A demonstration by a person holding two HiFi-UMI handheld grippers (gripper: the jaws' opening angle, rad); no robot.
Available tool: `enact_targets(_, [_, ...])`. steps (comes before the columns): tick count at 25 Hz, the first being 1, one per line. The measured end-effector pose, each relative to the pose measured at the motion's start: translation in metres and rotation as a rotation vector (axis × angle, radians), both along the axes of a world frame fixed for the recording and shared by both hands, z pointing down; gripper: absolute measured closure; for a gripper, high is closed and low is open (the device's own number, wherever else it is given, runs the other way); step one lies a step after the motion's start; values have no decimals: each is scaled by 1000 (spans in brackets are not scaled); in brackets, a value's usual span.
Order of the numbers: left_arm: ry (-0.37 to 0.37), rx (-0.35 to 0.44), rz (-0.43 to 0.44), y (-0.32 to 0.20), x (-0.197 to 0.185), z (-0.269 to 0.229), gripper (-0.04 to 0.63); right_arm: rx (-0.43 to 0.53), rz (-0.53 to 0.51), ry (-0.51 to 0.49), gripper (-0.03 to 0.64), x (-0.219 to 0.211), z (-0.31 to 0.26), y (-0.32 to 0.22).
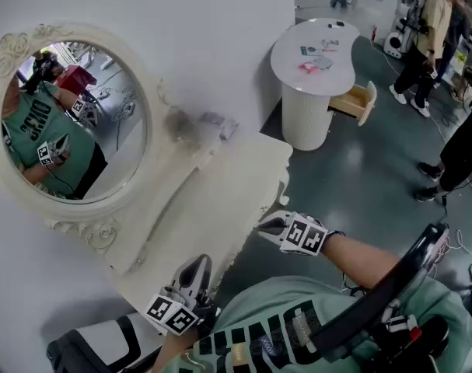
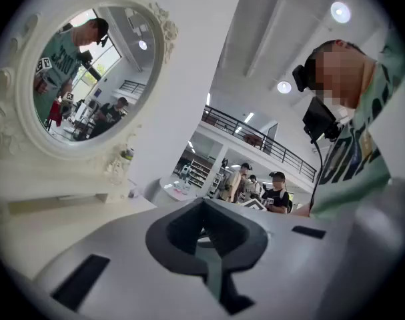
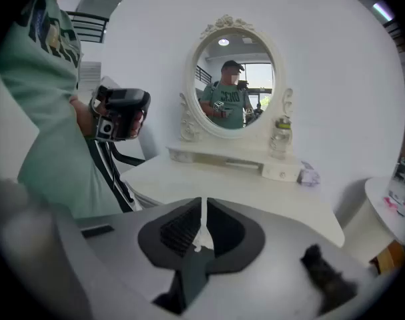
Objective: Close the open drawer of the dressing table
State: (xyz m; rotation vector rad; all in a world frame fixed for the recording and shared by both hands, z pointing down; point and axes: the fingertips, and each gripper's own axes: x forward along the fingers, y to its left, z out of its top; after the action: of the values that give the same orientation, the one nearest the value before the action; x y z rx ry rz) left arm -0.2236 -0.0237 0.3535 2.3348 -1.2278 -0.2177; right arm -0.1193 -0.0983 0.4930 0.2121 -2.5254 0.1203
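Note:
The cream dressing table [image 1: 220,200] with its oval mirror [image 1: 72,123] stands against the white wall at the left of the head view. Its carved front edge faces me, and no drawer shows pulled out from it in any view. My left gripper [image 1: 195,266] hovers at the table's near corner, jaws together and empty [image 2: 205,235]. My right gripper [image 1: 268,225] hangs just off the table's front edge. Its pads stand almost touching with nothing between them [image 3: 201,229]. The right gripper view looks down across the tabletop [image 3: 242,192] to the mirror [image 3: 232,79] and shows the left gripper [image 3: 122,115] raised at the left.
A small bottle [image 3: 279,133] and a pale crumpled object [image 3: 309,174] sit on the table's back shelf. A round white table [image 1: 321,53] with an open wooden drawer [image 1: 356,101] stands at the back right. People [image 1: 426,37] stand beyond it on the grey-green floor [image 1: 360,185].

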Motion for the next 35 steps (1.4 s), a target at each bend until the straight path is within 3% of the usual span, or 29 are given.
enact_targets(8, [-24, 97, -160, 31, -121, -41, 595, 28, -80, -108, 604, -113, -75, 3])
enact_targets(14, [-30, 127, -293, 51, -165, -50, 595, 44, -201, -124, 604, -155, -90, 5])
enact_targets(19, [-42, 126, -397, 46, -169, -48, 595, 41, -279, -152, 604, -161, -95, -13])
enact_targets(23, [-82, 141, -542, 29, -163, -50, 595, 21, -373, -224, 606, -160, -116, -50])
enact_targets(27, [-35, 167, -710, 0, -130, -51, 595, -26, -461, -241, 606, -130, -128, -94])
enact_targets(30, [-48, 155, -732, -24, -101, -48, 595, -20, -486, -249, 606, -109, -135, -124])
enact_targets(35, [-100, 166, -759, -32, -98, -66, 595, -19, -478, -301, 606, -119, -148, -145])
